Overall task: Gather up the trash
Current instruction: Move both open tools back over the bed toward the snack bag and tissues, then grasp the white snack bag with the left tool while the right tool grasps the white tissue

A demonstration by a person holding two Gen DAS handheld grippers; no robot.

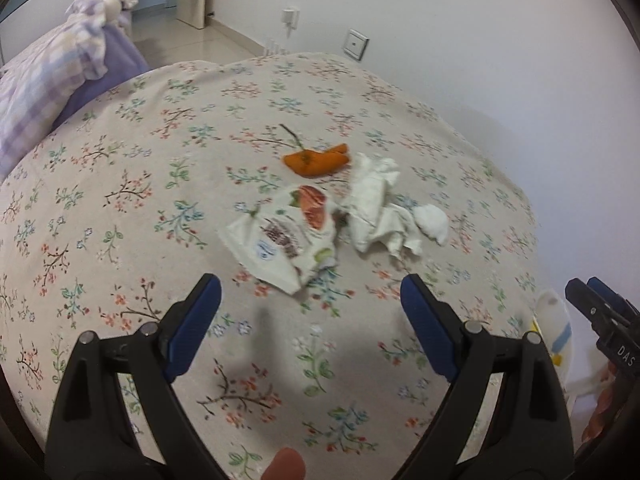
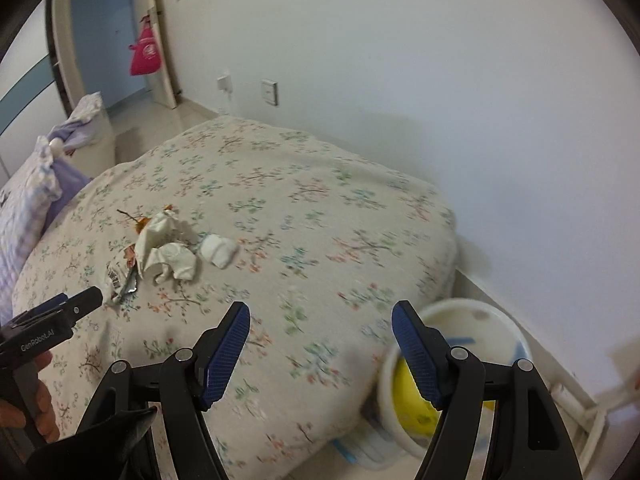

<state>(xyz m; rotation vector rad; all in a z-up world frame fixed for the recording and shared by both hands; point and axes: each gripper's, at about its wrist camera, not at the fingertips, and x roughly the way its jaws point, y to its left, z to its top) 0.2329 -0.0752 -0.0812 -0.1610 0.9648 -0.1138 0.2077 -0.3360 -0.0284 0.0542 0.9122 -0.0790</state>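
Trash lies in a cluster on the floral bedsheet: an orange peel with a stem, a printed wrapper, crumpled white paper and a small white wad. My left gripper is open and empty, hovering just short of the wrapper. In the right wrist view the crumpled paper, the wad and the wrapper sit far to the left. My right gripper is open and empty above the bed's near corner. Each gripper shows in the other's view: the right gripper and the left gripper.
A white bin with something yellow inside stands on the floor by the bed's corner, under my right finger. A purple checked pillow lies at the bed's left. A white wall runs close along the far side.
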